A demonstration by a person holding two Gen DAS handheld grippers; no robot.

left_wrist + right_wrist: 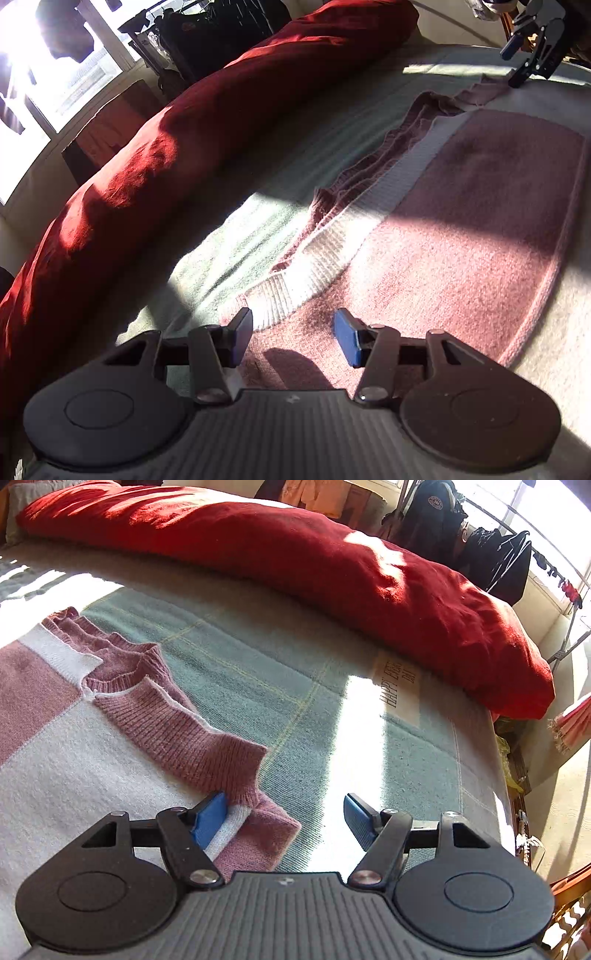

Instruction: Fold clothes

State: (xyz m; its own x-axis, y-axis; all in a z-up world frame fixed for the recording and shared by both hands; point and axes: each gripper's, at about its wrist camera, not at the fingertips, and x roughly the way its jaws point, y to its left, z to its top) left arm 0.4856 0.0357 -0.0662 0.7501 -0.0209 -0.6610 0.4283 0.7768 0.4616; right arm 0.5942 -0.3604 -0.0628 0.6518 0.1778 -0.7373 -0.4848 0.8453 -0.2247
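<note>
Sweater [461, 221] lies flat on the bed [332, 720] just ahead of both half-open, empty grippers, left gripper [293, 338] and right gripper [284, 821]; soft, light, floppy knit, so pinch the ribbed edges.

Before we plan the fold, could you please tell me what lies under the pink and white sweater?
The pink and white sweater lies flat on a green checked blanket. What the blanket covers cannot be seen.
</note>
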